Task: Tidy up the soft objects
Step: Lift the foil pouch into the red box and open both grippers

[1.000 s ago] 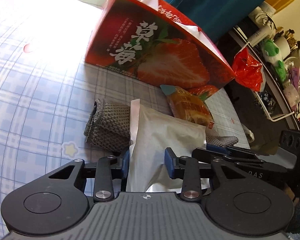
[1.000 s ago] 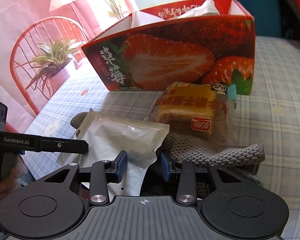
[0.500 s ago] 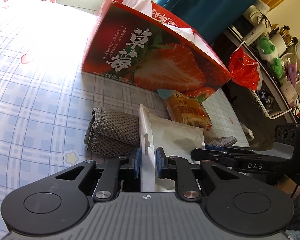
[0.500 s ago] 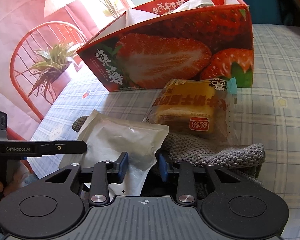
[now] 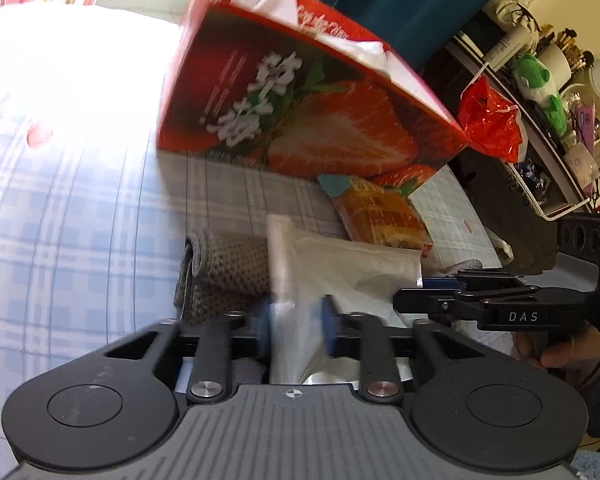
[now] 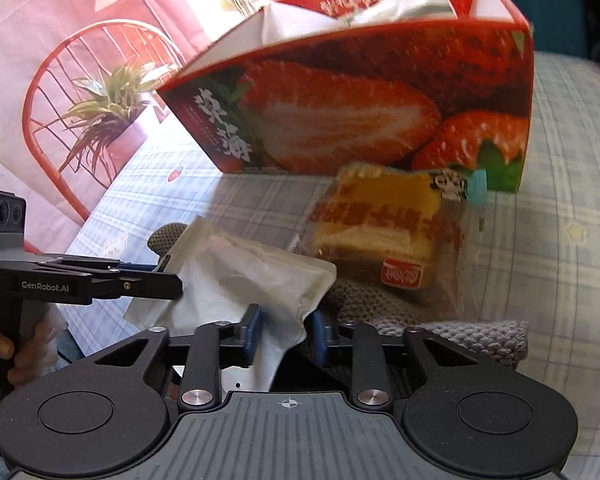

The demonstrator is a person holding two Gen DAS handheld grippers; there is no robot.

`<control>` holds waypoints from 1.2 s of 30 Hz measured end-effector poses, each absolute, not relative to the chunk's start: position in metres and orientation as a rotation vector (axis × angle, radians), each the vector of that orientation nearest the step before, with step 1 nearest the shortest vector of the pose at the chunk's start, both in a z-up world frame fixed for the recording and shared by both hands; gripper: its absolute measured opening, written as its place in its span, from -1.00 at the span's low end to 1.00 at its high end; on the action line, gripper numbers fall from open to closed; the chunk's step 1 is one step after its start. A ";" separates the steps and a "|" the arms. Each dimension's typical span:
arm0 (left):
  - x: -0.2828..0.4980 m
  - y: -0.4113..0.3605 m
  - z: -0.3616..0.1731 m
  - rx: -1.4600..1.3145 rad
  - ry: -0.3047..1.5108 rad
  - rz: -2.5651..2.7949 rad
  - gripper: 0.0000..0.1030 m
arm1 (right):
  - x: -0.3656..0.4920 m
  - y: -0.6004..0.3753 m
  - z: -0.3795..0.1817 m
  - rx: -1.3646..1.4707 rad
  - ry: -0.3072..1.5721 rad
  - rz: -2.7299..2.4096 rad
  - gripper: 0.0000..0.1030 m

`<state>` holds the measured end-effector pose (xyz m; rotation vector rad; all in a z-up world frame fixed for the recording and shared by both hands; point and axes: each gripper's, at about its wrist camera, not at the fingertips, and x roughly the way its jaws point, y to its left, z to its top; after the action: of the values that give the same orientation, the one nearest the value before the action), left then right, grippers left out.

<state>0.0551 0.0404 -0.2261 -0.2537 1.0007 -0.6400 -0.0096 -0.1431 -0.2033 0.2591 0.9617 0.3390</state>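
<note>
A pale blue checked surface (image 6: pixel 572 184) carries everything here. At its far side stands the red strawberry box (image 5: pixel 308 120), open at the top with white tissue (image 6: pixel 396 4) bulging out. Near the box's right end lies a yellow cake packet (image 6: pixel 384 236), its near edge resting on a grey knitted cloth (image 5: pixel 228 276) that spreads across under the other things. On top of that cloth lies the white pouch (image 5: pixel 340 268), the thing both tools hold.

The left tongs (image 5: pixel 296 326) have just been closing and now pinch the pouch's left edge between their blue pads (the edge stands up bunched between them). The right tongs (image 6: pixel 284 330) have likewise been closing; their pads press the pouch's near right corner, which crumples between them.

A hand (image 5: pixel 560 354) grips the right tool's handle, and fingers (image 6: pixel 4 350) wrap the left one.
</note>
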 end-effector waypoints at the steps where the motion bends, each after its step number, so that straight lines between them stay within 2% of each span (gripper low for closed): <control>1: 0.054 0.041 -0.223 -0.250 0.988 -0.633 -0.77 | -0.012 -0.142 -0.200 0.252 0.952 0.336 -0.65; 5: 0.050 0.041 -0.214 -0.226 0.947 -0.611 -0.88 | -0.017 -0.140 -0.190 0.221 0.917 0.338 -0.67; 15: 0.049 0.042 -0.171 -0.236 0.798 -0.599 -0.88 | -0.012 -0.128 -0.134 0.019 0.778 0.372 -0.68; 26: 0.103 0.021 -0.109 -0.169 0.574 -0.518 -0.88 | 0.055 -0.126 -0.066 -0.198 0.548 0.332 -0.68; 31: 0.138 0.009 -0.102 -0.127 0.548 -0.469 -0.88 | 0.095 -0.126 -0.064 -0.245 0.501 0.296 -0.68; 36: 0.164 0.003 -0.113 -0.090 0.600 -0.435 -0.88 | 0.123 -0.130 -0.081 -0.269 0.503 0.279 -0.68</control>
<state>0.1636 0.0032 -0.1134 -0.0897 0.6002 -0.4353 0.1231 -0.1300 -0.0810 -0.2694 0.5030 0.2785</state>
